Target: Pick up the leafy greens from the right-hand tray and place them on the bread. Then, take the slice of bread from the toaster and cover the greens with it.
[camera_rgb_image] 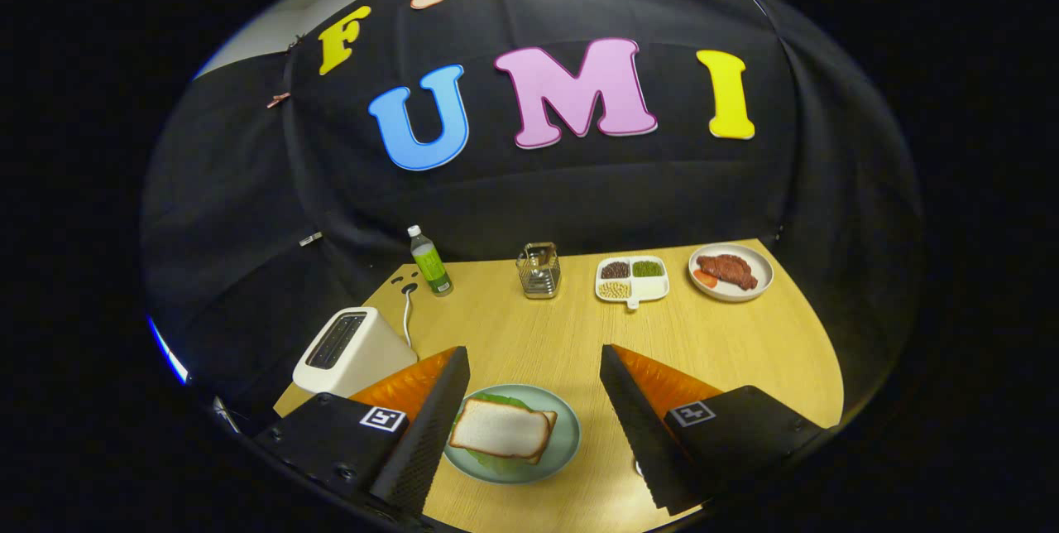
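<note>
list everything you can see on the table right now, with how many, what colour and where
plate: one, pale green, between the fingers
bread: top slice, white with a brown crust, on that plate
leafy greens: green, peeking out under the bread
toaster: one, white, beyond the left finger
bottle: one, green, beside the wall, beyond the toaster
metal holder: one, silver, mid table
divided tray: one, white, dark, green and tan fillings, right of the holder
meat plate: one, white, brown meat, right of the tray
table: one, light wood
gripper: one, fingers open, straddling the plate

Even overhead light — fisheye-warped edges
</note>
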`<state>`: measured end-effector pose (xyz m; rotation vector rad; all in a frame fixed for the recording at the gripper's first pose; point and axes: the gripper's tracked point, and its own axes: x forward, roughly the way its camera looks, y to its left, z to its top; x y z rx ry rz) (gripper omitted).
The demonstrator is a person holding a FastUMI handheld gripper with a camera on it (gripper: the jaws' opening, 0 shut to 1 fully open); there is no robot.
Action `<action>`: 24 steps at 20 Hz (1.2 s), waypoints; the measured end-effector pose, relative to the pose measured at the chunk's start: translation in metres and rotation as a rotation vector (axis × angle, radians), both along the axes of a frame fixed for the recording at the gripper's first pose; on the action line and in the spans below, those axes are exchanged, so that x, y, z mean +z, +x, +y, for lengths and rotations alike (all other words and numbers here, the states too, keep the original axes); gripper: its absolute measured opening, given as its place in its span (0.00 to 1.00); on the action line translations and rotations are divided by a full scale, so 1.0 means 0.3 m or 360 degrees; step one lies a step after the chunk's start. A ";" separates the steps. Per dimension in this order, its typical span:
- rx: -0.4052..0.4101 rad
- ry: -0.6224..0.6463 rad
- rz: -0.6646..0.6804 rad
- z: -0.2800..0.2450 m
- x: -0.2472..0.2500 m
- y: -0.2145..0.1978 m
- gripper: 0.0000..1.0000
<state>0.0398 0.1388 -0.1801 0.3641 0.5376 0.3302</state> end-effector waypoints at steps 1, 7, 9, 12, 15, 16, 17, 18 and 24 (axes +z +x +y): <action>0.0004 -0.0017 -0.0047 -0.009 0.049 -0.001 0.99; -0.0097 -0.0131 -0.0341 -0.098 0.295 0.002 0.99; -0.0128 -0.0150 -0.0369 -0.119 0.336 -0.011 0.99; -0.0170 -0.0138 -0.0397 -0.147 0.382 -0.040 0.99; -0.0210 -0.0157 -0.0411 -0.192 0.388 -0.042 0.99; -0.0215 -0.0171 -0.0405 -0.204 0.378 -0.043 0.99; -0.0216 -0.0176 -0.0397 -0.211 0.373 -0.043 0.99; -0.0219 -0.0173 -0.0394 -0.211 0.373 -0.039 0.99; -0.0202 -0.0182 -0.0387 -0.202 0.366 -0.031 0.99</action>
